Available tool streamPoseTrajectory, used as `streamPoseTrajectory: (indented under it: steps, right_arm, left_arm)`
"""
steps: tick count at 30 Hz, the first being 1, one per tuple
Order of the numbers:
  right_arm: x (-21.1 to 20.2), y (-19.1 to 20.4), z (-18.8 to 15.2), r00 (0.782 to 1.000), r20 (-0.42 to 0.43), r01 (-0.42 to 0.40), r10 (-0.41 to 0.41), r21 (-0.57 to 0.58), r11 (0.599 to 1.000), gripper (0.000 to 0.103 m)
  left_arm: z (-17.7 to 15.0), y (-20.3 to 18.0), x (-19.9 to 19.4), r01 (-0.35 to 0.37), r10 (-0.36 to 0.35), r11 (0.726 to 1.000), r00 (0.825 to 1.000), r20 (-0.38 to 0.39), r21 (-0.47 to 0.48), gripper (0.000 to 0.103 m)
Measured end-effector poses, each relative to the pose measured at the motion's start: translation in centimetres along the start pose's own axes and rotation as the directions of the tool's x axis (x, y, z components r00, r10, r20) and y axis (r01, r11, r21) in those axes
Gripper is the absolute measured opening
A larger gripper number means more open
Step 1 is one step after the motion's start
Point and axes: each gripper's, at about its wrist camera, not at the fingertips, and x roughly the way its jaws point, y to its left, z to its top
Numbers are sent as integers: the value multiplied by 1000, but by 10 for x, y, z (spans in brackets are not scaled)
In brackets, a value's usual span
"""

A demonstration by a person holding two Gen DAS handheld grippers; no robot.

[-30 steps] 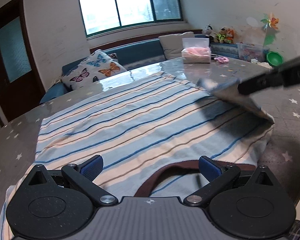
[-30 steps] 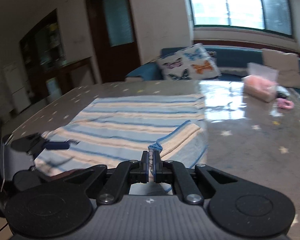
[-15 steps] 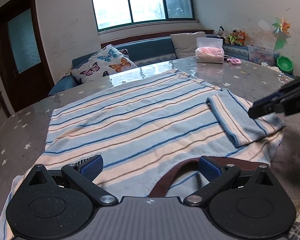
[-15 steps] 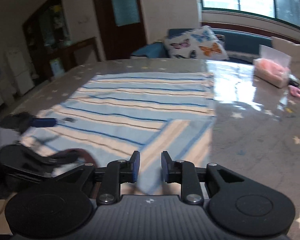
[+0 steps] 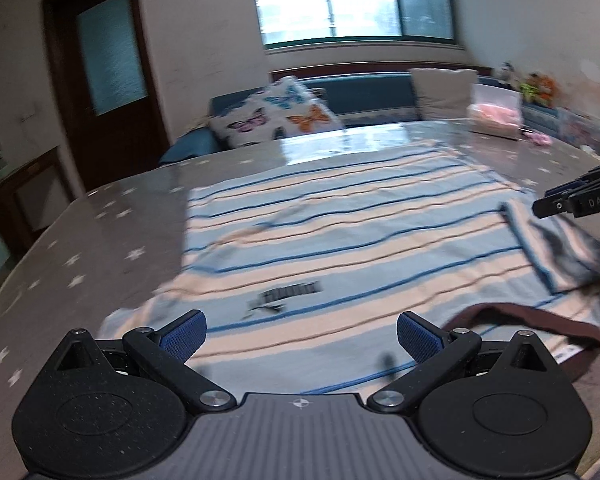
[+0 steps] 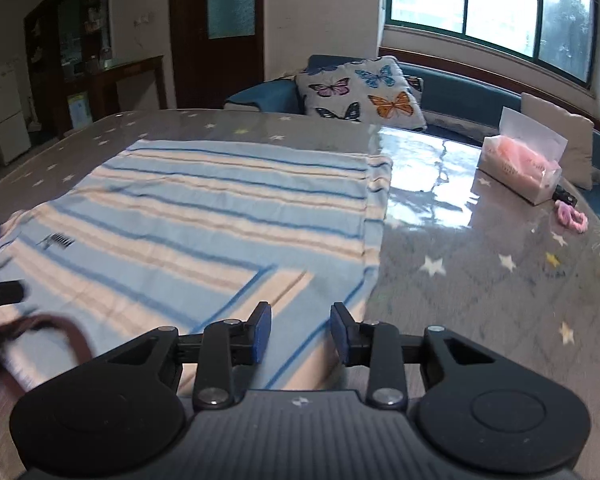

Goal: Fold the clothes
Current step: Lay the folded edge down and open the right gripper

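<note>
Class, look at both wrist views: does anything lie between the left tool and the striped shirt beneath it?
Nothing visible does. The left tool hangs open over the striped shirt, which lies bare on the table.

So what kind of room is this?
Probably a home living or dining room: a blue sofa with a white butterfly-print cushion under a wide window, and a striped blue-and-cream shirt on a star-patterned grey table.

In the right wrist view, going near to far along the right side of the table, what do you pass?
Right gripper → folded sleeve of the striped shirt → pink hair tie → tissue box → beige cushion on the sofa.
</note>
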Motion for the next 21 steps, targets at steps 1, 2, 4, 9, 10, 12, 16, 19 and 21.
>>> streamPoseTrajectory:
  steps: [1,2,4,9,10,12,16,19,21]
  right_arm:
    - [7,-1,3,1000,-2,10,-10,-2,1000,32]
    - [12,-1,5,1000,-5,18,-18,-3,1000,32]
    - [26,-3,8,999,-25,31,-31,-8,999,33]
    - [29,8,10,999,-15,50,-50,-48,998,34]
    - [27,11,10,999,-14,43,-44,-53,998,36]
    - [23,18,9,1000,-15,26,-27,-67,997,40]
    - [14,33,1,1000,-22,-9,7,-87,996,44]
    - [12,44,-3,1000,-29,-14,11,-102,995,46]
    - [9,51,0,1000,-22,-20,18,-118,993,46]
  left_arm:
    - [-2,6,-2,-16,16,1000,1000,-4,-12,103]
    - [-4,13,-3,-35,35,999,999,-10,-26,103]
    - [-9,27,-7,-77,76,995,997,-21,-56,103]
    - [-24,69,-20,-206,199,965,978,-59,-161,103]
    - [-28,78,-22,-235,225,954,972,-73,-185,102]
    - [-34,94,-25,-272,256,935,962,-96,-226,101]
    - [-47,123,-31,-292,259,903,955,-143,-315,91]
    - [-54,134,-30,-286,238,894,956,-173,-346,79]
    - [-58,137,-28,-276,225,896,957,-182,-347,72]
